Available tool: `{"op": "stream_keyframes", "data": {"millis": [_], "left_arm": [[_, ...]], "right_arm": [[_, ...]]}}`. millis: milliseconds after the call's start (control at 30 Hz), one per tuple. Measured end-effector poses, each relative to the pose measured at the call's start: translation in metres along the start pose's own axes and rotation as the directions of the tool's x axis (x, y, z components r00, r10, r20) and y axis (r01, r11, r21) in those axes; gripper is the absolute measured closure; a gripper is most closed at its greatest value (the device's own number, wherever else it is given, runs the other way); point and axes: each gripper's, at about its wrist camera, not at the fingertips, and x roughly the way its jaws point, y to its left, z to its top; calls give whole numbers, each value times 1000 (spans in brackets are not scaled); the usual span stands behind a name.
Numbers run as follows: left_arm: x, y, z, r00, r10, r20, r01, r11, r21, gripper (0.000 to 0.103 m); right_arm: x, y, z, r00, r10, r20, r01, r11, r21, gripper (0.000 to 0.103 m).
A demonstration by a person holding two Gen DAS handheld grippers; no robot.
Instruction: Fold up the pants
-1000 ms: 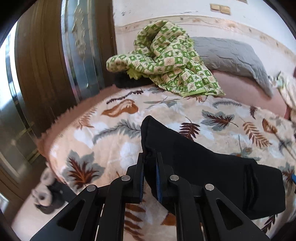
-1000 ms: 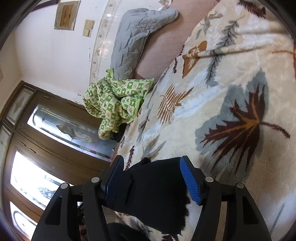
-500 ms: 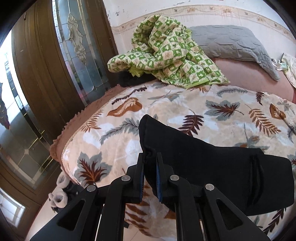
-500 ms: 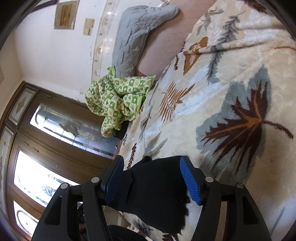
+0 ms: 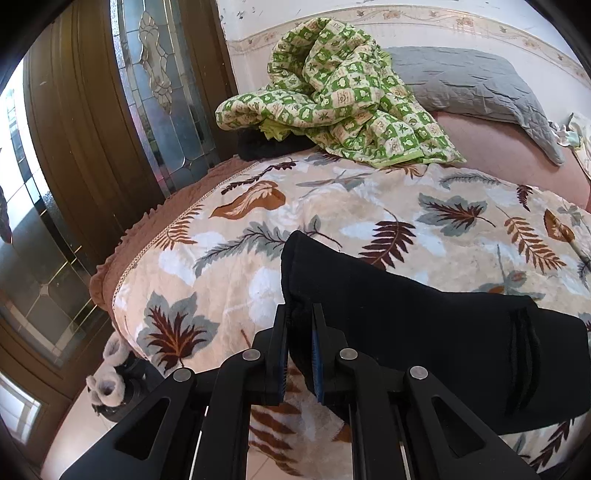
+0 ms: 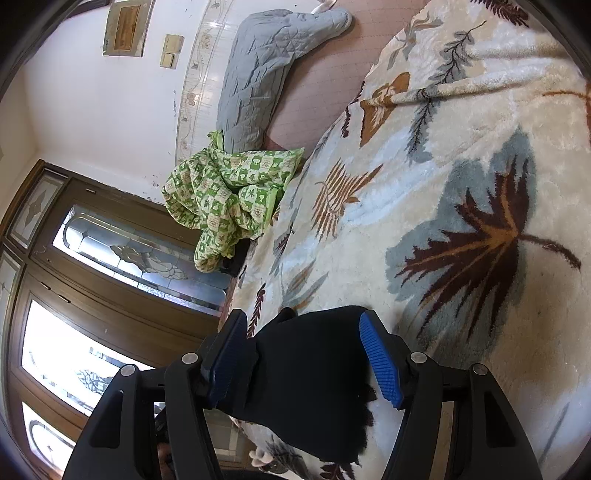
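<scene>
- Black pants [image 5: 424, 332] lie on bed w/ leaf-print blanket [image 5: 332, 206], near its front edge by the door-side corner.
- Left tongs [image 5: 300, 328] pressed together, pinching a pants edge.
- Right tongs [image 6: 303, 354] spread wide, pants fabric between the pads, right pad apart from the cloth.
- Green checked quilt [image 5: 332, 96] & grey pillow [image 5: 472, 81] at far edge.

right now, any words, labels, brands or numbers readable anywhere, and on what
None can be read in either view.
Wall plaques: marks, if any, too small and blurred to read.
Green quilt: leaf and flower squares only, no letters.
Blanket: leaf pattern, no text.
Black pants: no label showing.
Door glass: etched ornament, no writing.
</scene>
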Motion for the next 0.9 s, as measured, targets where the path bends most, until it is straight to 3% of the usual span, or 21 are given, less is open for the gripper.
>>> {"op": "stream_keyframes", "data": {"millis": [533, 733, 833, 867, 900], "left_arm": [[47, 20, -4, 999, -21, -42, 20, 1000, -19, 94], [79, 48, -16, 991, -113, -68, 105, 989, -107, 93], [98, 73, -29, 966, -255, -36, 242, 946, -216, 90], [102, 81, -34, 952, -304, -19, 290, 924, -249, 84], [109, 94, -41, 925, -380, 8, 363, 878, -312, 79]], "right_arm": [[2, 11, -8, 997, -76, 9, 77, 996, -53, 37], [3, 15, -12, 995, -96, 25, 97, 993, -72, 37], [8, 17, -12, 994, -108, 26, 110, 990, -89, 37], [10, 17, -12, 992, -121, 24, 122, 988, -90, 37], [13, 16, -12, 990, -137, 20, 138, 986, -89, 37]]}}
